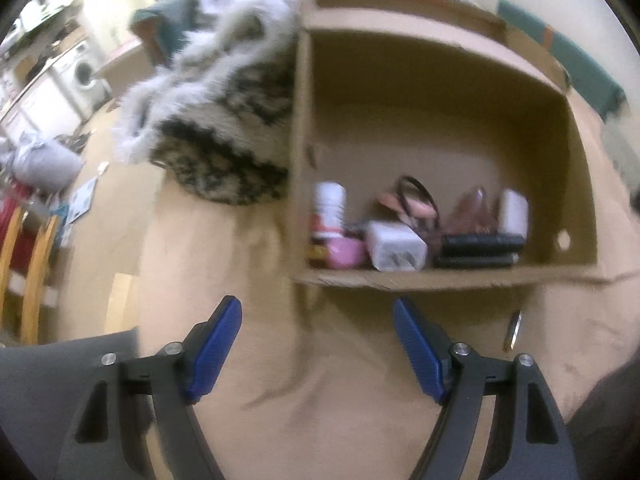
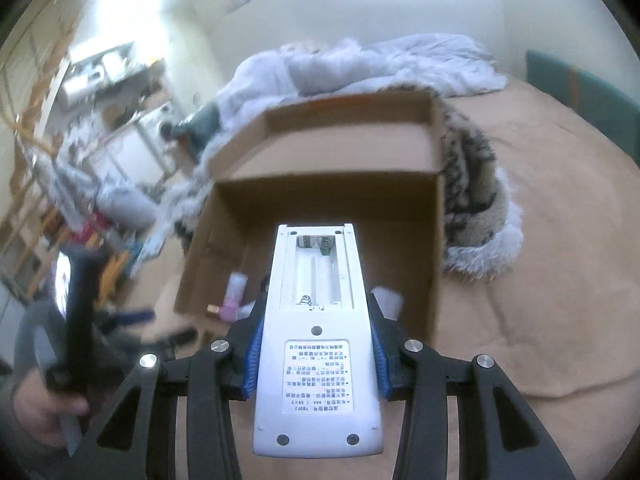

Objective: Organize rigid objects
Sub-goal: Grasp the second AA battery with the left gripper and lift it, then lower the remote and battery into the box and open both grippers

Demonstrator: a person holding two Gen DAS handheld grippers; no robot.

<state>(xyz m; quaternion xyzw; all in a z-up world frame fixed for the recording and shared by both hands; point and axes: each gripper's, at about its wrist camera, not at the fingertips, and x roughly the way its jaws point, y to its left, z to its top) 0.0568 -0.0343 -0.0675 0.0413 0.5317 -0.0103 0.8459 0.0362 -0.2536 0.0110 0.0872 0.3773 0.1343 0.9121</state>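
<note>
Remote control (image 2: 318,340), white, back side up with its battery bay uncovered and empty, sits pinched between the blue pads of my right gripper (image 2: 316,354); a printed label shows below the bay. Its far end reaches over the near edge of the cardboard box (image 2: 344,200), which stands open on the tan bedspread (image 2: 540,280).

My left gripper (image 1: 318,346) hangs spread wide with nothing between its pads, above bare bedspread just short of the box. From that side I see what lies along the box floor: a white bottle (image 1: 329,208) with a red band, a small pink piece (image 1: 346,252), a white charger block (image 1: 396,246), pink-handled scissors (image 1: 416,200), a dark flat case (image 1: 480,250) and a white cylinder (image 1: 514,210). A thin metal ring-like thing (image 1: 513,330) lies on the cover near the box's front edge; blur keeps me from saying what it is.

Against the far side of the box a furry throw (image 2: 476,200), mottled dark and pale with a white fringe, is heaped, and behind it a rumpled pale quilt (image 2: 380,64). A teal headboard (image 2: 580,96) edges the bed. Beyond the bed the room is cluttered: a washing machine (image 1: 82,74) against the wall, wooden chair rails (image 1: 38,276), bags and papers on the floor. The walls are plain and pale. In the right wrist view my other hand (image 2: 48,412) shows blurred at the lower left, around a dark handle.
</note>
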